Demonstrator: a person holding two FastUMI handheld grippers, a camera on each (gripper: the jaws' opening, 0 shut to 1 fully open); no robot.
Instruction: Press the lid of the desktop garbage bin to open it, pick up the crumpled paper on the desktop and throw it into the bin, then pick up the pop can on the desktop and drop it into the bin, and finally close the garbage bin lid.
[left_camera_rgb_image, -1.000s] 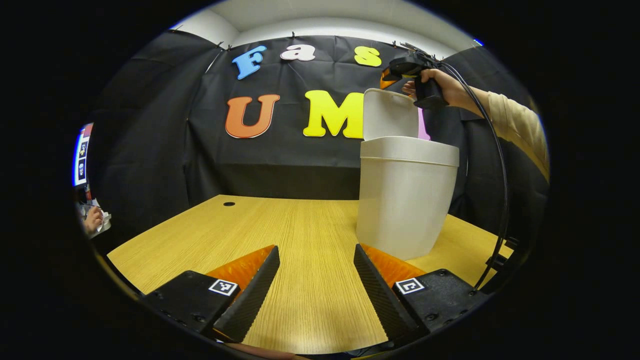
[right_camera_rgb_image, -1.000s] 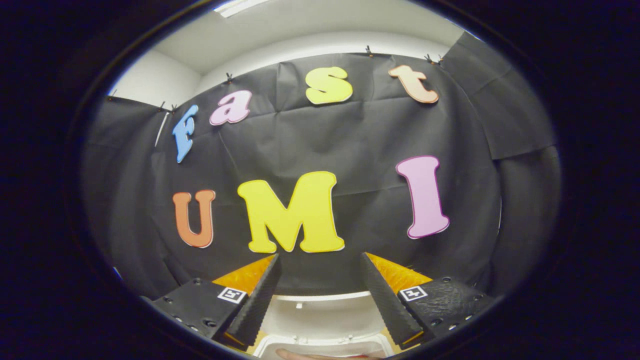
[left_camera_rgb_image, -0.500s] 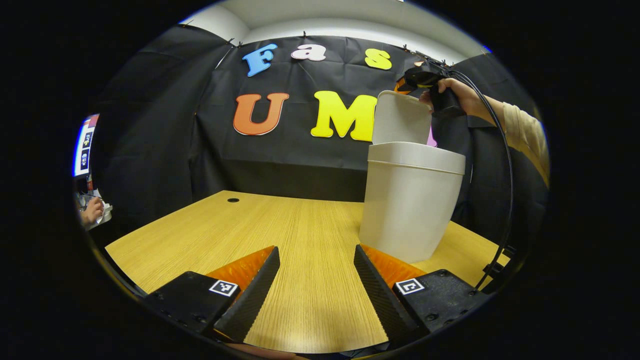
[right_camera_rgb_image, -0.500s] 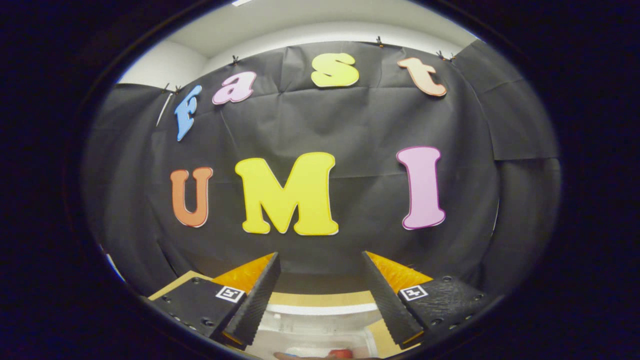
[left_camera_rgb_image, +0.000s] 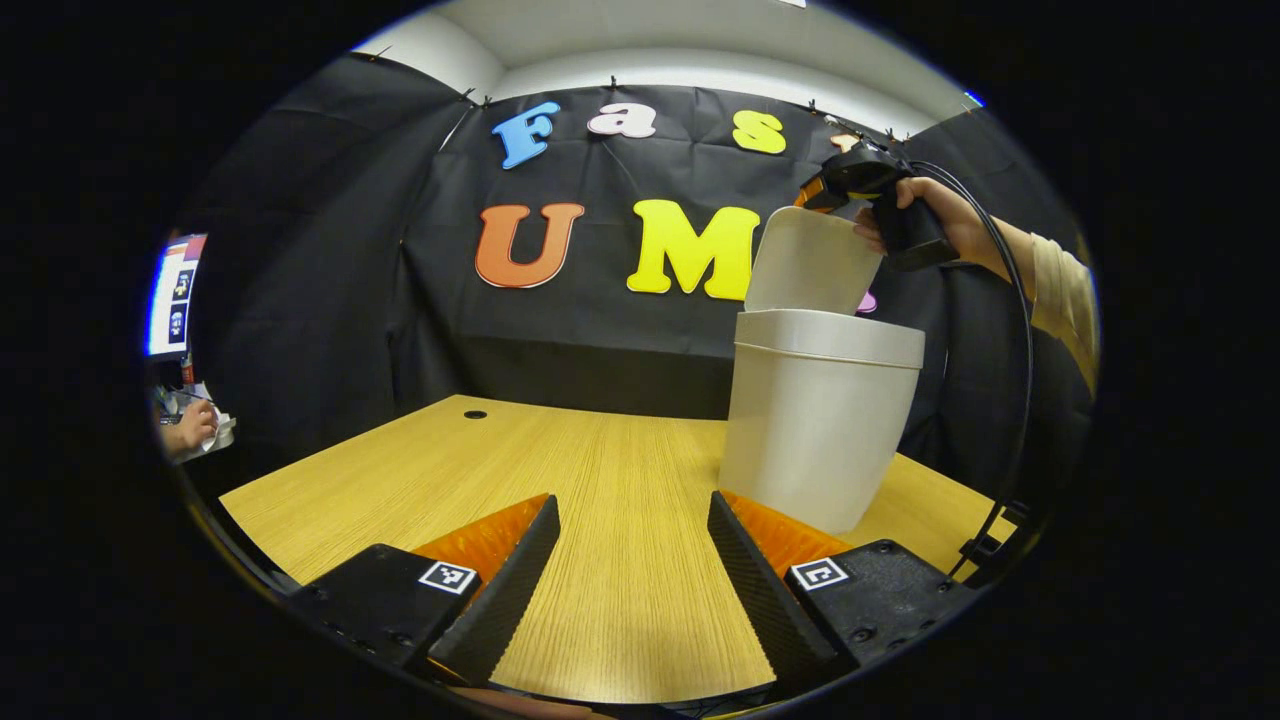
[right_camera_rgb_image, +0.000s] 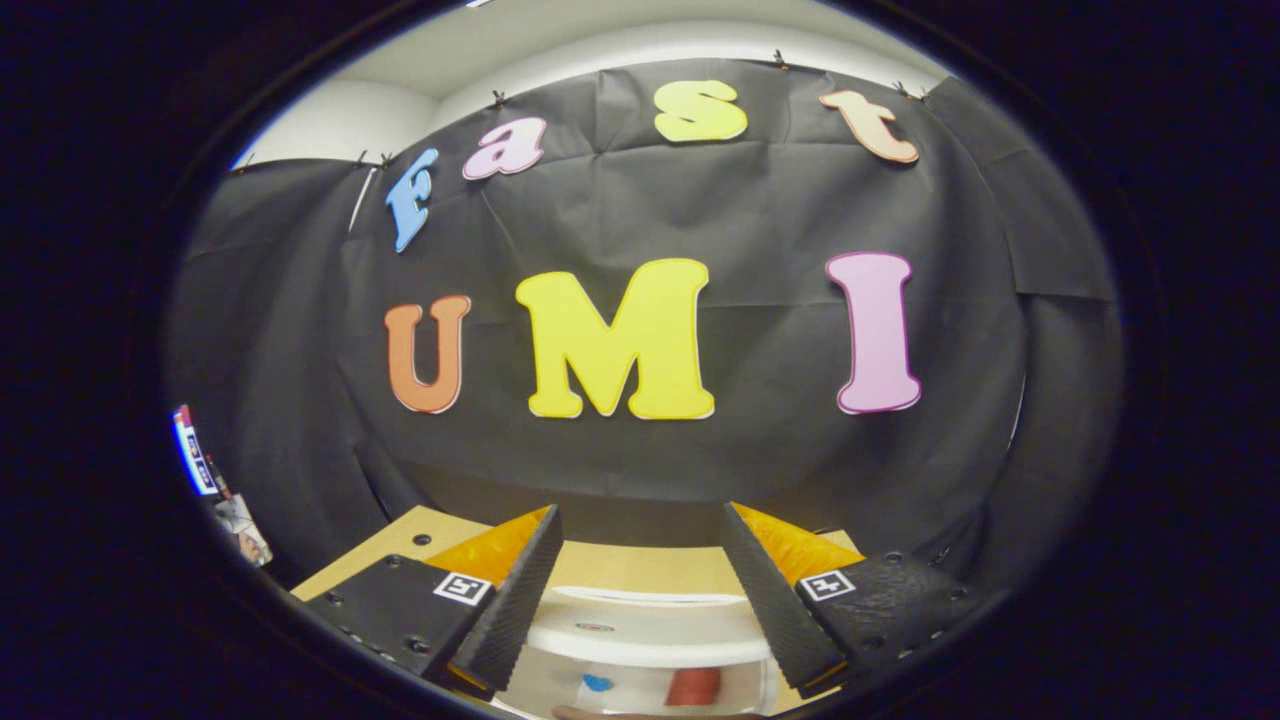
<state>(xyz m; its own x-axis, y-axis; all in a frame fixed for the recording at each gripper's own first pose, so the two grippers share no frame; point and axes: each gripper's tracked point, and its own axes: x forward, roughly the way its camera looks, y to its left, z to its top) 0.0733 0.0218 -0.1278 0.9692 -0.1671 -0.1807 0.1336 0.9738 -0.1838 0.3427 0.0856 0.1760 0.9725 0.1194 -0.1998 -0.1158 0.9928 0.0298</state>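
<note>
L gripper (left_camera_rgb_image: 633, 580) sits low over the desktop (left_camera_rgb_image: 560, 470), fingers apart w/ nothing btwn them, just bare wood grain in the gap. Its right finger (left_camera_rgb_image: 760, 590) lines up near the base of the garbage bin (left_camera_rgb_image: 815, 430); can't tell if it touches.

R gripper (right_camera_rgb_image: 640, 590), in its own view, also has fingers spread, holding nothing. It hangs above the bin, looking over the lid (right_camera_rgb_image: 640, 625) toward the booth wall (right_camera_rgb_image: 700, 200). Below the lid edge, inside the bin, a red item (right_camera_rgb_image: 692, 686) and a small blue bit (right_camera_rgb_image: 597, 683) show; too cropped and blurred to say what they are. A strip of desktop (right_camera_rgb_image: 420, 535) shows past the left finger.

In the left gripper view, the R gripper (left_camera_rgb_image: 812, 195) is farther off, up high behind the top edge of the raised lid (left_camera_rgb_image: 810, 262), held by a hand (left_camera_rgb_image: 950, 222) w/ a pale sleeve (left_camera_rgb_image: 1060, 290); a black cable (left_camera_rgb_image: 1020, 380) loops down from it to the table's right side. Whether its tips touch the lid can't be told from here.

Bin stands on the right part of the desktop, white, upright, lid tipped up at an angle, partly open. A small dark hole (left_camera_rgb_image: 475, 414) sits at the desk's far left. At the far left edge, another hand (left_camera_rgb_image: 190, 428) and a lit screen (left_camera_rgb_image: 170, 300), outside the booth.
</note>
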